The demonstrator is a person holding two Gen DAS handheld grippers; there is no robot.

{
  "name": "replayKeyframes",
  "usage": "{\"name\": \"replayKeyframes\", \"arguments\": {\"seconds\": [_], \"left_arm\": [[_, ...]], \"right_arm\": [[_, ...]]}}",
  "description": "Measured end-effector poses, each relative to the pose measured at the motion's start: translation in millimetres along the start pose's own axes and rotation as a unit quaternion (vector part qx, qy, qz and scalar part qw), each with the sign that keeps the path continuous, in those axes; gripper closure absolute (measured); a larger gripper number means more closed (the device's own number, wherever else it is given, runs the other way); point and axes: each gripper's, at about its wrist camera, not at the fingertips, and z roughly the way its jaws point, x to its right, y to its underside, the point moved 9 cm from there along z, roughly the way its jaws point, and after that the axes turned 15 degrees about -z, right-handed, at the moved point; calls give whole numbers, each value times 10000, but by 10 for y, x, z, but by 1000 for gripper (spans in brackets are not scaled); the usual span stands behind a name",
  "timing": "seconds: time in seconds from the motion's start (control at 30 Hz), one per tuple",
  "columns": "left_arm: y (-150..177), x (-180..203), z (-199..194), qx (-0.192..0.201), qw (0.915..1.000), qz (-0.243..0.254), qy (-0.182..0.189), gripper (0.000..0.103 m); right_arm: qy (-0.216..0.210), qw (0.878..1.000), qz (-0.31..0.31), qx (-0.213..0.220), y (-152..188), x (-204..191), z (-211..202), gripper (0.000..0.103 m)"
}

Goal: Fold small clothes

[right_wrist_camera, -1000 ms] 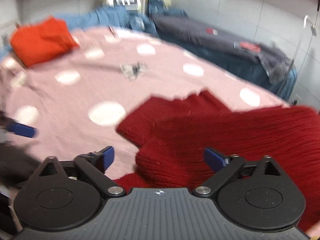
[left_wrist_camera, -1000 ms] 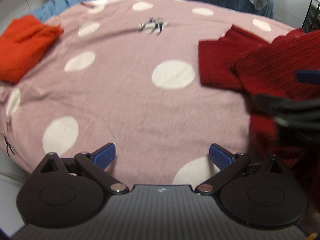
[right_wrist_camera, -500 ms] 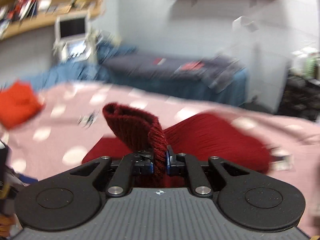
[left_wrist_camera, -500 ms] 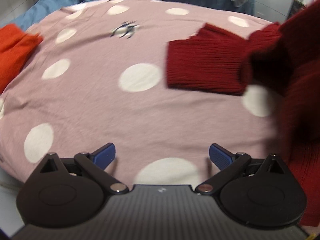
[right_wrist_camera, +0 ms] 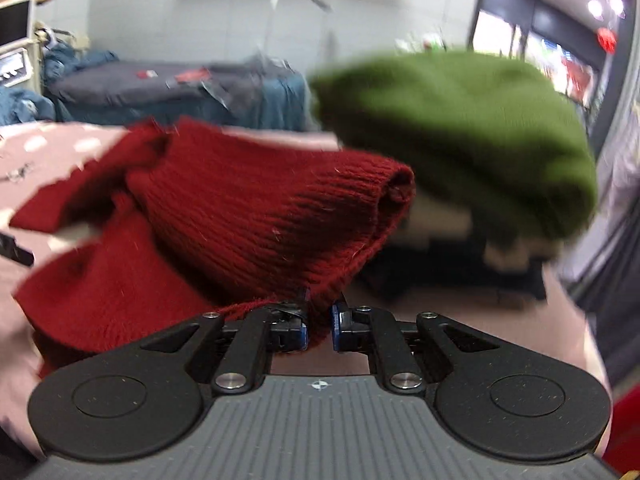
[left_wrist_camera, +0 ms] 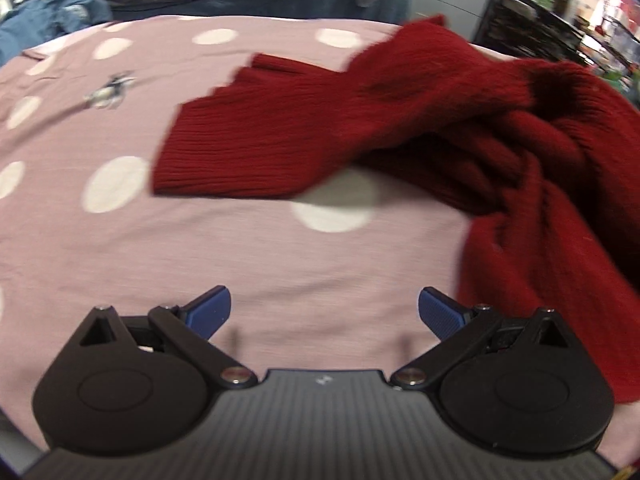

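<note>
While the pink dotted sheet point(left_wrist_camera: 200, 248) covers the bed, the red sweater point(left_wrist_camera: 360, 128) sprawls toward three o'clock, one edge pinched tight in the right claw point(right_wrist_camera: 319, 326); the left claw point(left_wrist_camera: 325, 312) gapes wide, empty.

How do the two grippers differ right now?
The left gripper is open, its blue fingers wide apart with nothing between them above the pink spotted cloth. The right gripper is shut on a fold of the red sweater. Both share the black build.
</note>
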Motion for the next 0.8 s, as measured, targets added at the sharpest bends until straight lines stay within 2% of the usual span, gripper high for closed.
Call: {"name": "replayKeyframes", "arguments": {"seconds": [0.07, 0.1, 0.17, 0.2, 0.23, 0.27, 0.3, 0.33, 0.37, 0.43, 0.5, 0.53, 0.6, 0.67, 0.7, 0.77, 0.8], "left_arm": [[69, 137, 26, -103, 9998, 28, 163, 1], [91, 197, 37, -136, 9996, 15, 256, 1], [110, 272, 46, -184, 9992, -17, 360, 0], [105, 295, 42, -172, 9992, -32, 363, 0], [93, 308, 42, -123, 9993, -31, 340, 0], [69, 307, 43, -55, 9995, -22, 299, 0], [48, 285, 30, 1, 9997, -26, 251, 0], [23, 252, 32, 32, 9998, -51, 197, 0], [9, 206, 52, 43, 9999, -97, 126, 0], [-14, 84, 102, -3, 9998, -190, -52, 0], [13, -34, 140, -78, 9995, -238, -187, 0], [33, -85, 151, -102, 9994, -238, -218, 0], [85, -182, 166, -141, 9993, -220, -282, 0], [128, -278, 195, -198, 9989, -189, -368, 0], [148, -327, 211, -239, 9987, -171, -411, 0], [163, -400, 210, -228, 9986, -150, -457, 0], [158, -421, 205, -194, 9987, -131, -463, 0]], "right_arm": [[-174, 9993, 330, 17, 20, -20, 33, 83], [-249, 9986, 459, 113, -28, -19, -10, 79], [-188, 9976, 431, 501, -190, 6, -168, 63], [-14, 9973, 279, 682, -240, 14, -261, 40], [251, 9960, 82, 850, -333, 38, -354, 11], [516, 9935, -49, 1015, -413, 73, -429, 1], [693, 9898, -138, 1234, -512, 95, -495, 0], [638, 9873, -205, 1444, -618, 119, -509, 0], [386, 9861, -289, 1592, -728, 68, -465, 0], [-427, 9843, -625, 1592, -968, -209, -278, 0], [-971, 9740, -1166, 1683, -1196, -609, -103, 0], [-1132, 9651, -1577, 1759, -1317, -862, -11, 0], [-1168, 9404, -2558, 1913, -1539, -1374, 197, 0], [-1093, 9067, -3523, 2046, -1669, -1861, 461, 0], [-1115, 8899, -3948, 1997, -1698, -2089, 618, 0], [-1213, 8560, -4757, 1619, -1699, -2477, 937, 0], [-1134, 8402, -5077, 1533, -1664, -2621, 1068, 0]]}}
